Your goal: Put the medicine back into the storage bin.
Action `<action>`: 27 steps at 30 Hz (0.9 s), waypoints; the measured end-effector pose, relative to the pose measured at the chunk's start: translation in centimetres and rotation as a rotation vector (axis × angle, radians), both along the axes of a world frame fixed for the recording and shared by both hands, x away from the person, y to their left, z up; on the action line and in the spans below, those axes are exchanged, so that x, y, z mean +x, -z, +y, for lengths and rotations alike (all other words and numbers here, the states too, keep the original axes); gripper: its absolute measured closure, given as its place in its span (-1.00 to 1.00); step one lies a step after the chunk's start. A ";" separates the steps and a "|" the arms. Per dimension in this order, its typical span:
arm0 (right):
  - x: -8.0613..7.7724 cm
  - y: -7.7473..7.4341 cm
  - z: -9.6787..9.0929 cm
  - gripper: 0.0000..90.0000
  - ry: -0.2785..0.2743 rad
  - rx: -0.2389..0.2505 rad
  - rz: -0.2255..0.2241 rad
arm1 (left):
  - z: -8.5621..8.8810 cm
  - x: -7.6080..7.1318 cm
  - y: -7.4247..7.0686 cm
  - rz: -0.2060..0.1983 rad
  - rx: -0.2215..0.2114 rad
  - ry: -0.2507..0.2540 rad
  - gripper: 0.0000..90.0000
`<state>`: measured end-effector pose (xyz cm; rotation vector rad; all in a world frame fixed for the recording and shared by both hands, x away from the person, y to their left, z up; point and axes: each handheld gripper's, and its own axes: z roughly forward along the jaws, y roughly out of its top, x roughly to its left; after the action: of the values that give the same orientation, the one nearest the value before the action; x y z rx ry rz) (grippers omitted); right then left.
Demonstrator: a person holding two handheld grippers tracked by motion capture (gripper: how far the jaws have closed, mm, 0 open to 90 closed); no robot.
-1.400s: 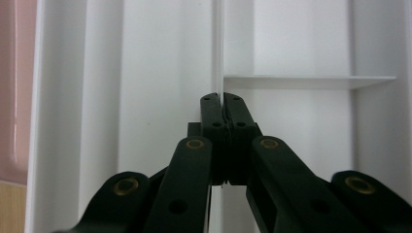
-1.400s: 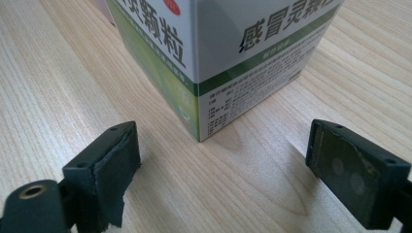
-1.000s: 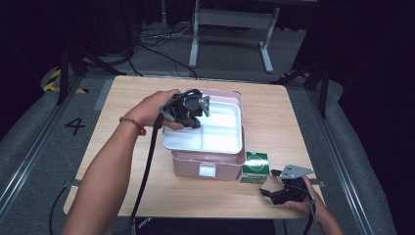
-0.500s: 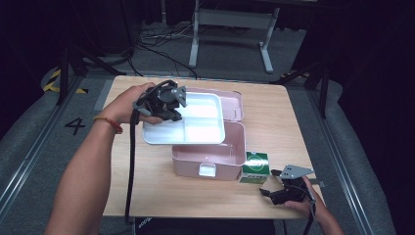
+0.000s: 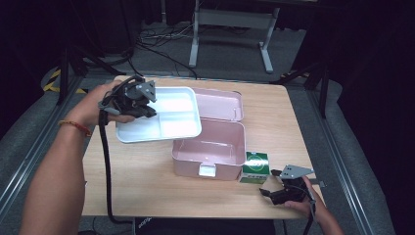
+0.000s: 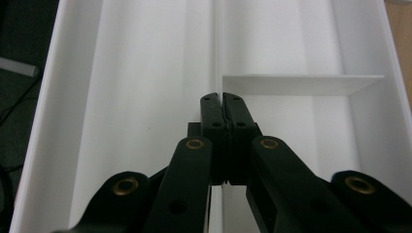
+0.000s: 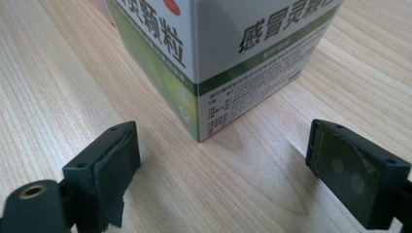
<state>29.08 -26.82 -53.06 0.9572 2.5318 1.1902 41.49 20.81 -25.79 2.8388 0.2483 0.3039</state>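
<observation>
The left gripper (image 5: 142, 105) is clamped on the centre divider of a white compartment tray (image 5: 166, 122), holding it in the air above the wooden table (image 5: 147, 181), to the left of the pink lunch box (image 5: 210, 149) and overlapping the box's near-left corner in the high view. In the left gripper view the two black jaws meet on the thin dividing wall, and the tray (image 6: 121, 97) runs off the frame at top and bottom, so its full outline is cut off there; a cross wall splits the right-hand side into smaller sections. The box stands open and its raised lid (image 5: 218, 103) is partly hidden behind the tray.

The right gripper (image 5: 274, 188) rests low at the table's near right edge, jaws spread wide and gripping nothing. Just ahead of them stands a green-and-white medicine carton (image 5: 256, 166), right beside the box's right front corner. In the right gripper view the carton (image 7: 218, 53) is cut off at the top, and its small print is too fine to read. The person's right hand is mostly out of frame.
</observation>
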 end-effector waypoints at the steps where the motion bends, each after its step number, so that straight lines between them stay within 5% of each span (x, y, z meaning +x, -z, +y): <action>1: 0.0 0.0 0.0 -0.72 0.000 0.000 0.000 | 0.5 -0.1 -0.1 -0.006 0.000 -0.009 0.99; 10: 0.0 0.0 0.0 -0.72 0.001 0.000 0.001 | 5.0 -0.8 0.0 -0.001 -0.024 -0.095 0.98; 17: 0.0 0.0 0.1 -0.72 0.004 0.000 0.001 | 8.3 -1.5 1.7 0.017 -0.045 -0.152 0.98; 24: 0.0 0.0 0.1 -0.73 0.004 0.000 0.002 | 10.9 -1.7 5.0 0.051 -0.060 -0.206 0.99; 27: 0.0 0.0 0.1 -0.73 0.005 -0.001 0.002 | 11.6 -1.4 7.8 0.084 -0.053 -0.228 0.98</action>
<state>29.12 -26.73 -53.04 0.9641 2.5298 1.1866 40.04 32.46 -33.62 2.7764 0.5912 0.2202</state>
